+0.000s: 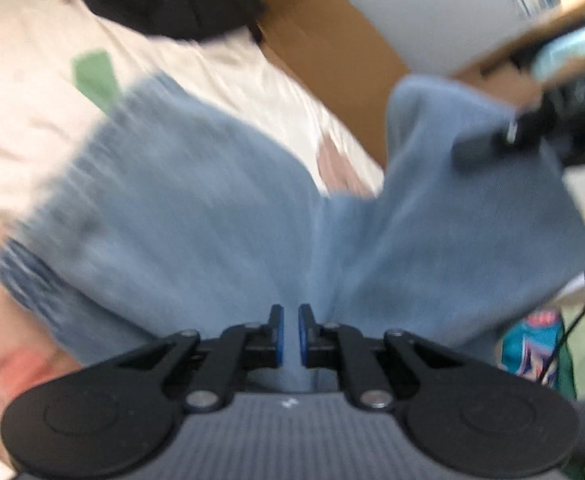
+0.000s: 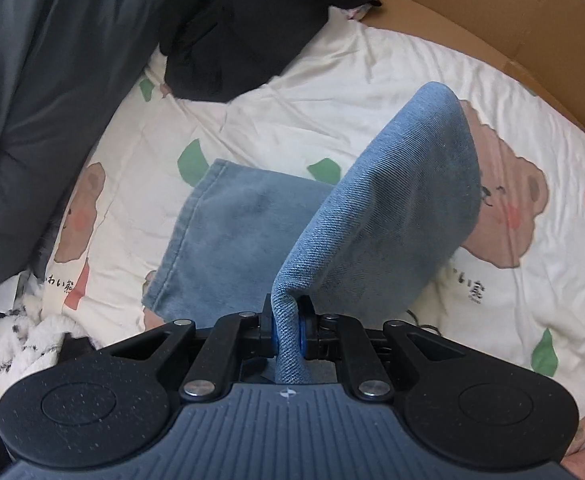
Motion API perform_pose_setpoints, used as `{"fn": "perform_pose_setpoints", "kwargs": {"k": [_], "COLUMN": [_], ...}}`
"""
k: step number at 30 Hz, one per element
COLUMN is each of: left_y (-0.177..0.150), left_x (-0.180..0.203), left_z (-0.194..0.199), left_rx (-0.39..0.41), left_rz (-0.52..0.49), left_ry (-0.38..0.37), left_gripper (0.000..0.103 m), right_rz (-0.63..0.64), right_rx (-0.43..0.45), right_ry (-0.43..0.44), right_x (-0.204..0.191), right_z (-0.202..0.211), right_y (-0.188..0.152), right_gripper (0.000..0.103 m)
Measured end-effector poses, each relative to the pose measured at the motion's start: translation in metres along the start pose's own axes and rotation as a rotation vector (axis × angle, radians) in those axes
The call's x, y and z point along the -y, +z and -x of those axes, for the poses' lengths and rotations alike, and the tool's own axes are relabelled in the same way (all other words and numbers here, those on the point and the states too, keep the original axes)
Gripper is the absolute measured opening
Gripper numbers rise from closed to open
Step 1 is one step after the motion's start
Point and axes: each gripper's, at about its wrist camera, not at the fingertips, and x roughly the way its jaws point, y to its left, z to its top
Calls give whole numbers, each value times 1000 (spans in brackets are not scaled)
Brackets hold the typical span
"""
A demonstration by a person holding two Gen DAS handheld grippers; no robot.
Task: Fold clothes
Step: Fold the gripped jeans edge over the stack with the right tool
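both grippers are clenched on the same garment, light blue jeans [image 2: 392, 200]. in the right wrist view the right gripper [image 2: 286, 334] sits low centre with a ridge of denim pinched between its blue pads [image 2: 303, 334]; the cloth rises from the jaws and arches toward the upper right of the frame as a rounded fold, so that part is lifted off the bedsheet [image 2: 332, 80], not resting. left of the arch, mid frame, a flat part of the jeans lies on the sheet, hem edge toward the left.

left wrist view is heavily blurred. the left gripper [image 1: 290, 336] is bottom centre, jaws nearly together with a thin strip of blue cloth running between them, so i read it as gripping the jeans [image 1: 196, 200] too. the denim fans upward from the jaws into two lobes, mid left and upper right. the right gripper [image 1: 488, 142] shows at the right edge, dark, against the upper right lobe; can't tell its jaw state from this view.

judgement: two holds on one edge keep it taut and raised so it can be carried over the flat part, a fold step under way and not laid down yet.

around: black garment [image 2: 244, 40] top centre, grey cloth [image 2: 44, 80] upper left, cardboard box [image 2: 492, 12] upper right, white fluffy spotted fabric [image 2: 20, 336] lower left. the sheet has bear and green leaf prints. all well apart from the jaws.
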Motion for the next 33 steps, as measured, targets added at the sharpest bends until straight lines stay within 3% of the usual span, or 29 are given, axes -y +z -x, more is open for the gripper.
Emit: {"fn": "perform_pose_setpoints", "kwargs": {"k": [7,10,17,25,31,33], "left_y": [24,26,30,28,28,28], "left_x": [-23,-31,-51,-54,-57,-58], "left_z": [56,61,72,73,78,78], "left_rx": [234,287,296,296,294,289], "left_rz": [105,152,236,242,250,247], "left_ry": [65,88,145,148,158,164], "left_gripper": [14,14,13,13,13,13], "right_rz": [38,21,27,51,72,58], "right_rx": [-34,-38,-52,-86,-97,-105], "right_ry": [-8,9,31,1,-4,10], "right_x": [-29,-37,-71,-104,-110,-109], "right_z": [-31,-45,-84,-125,-130,-129], "right_y": [18,25,31,30,26,25], "right_gripper": [8,8,8,10,11,18]}}
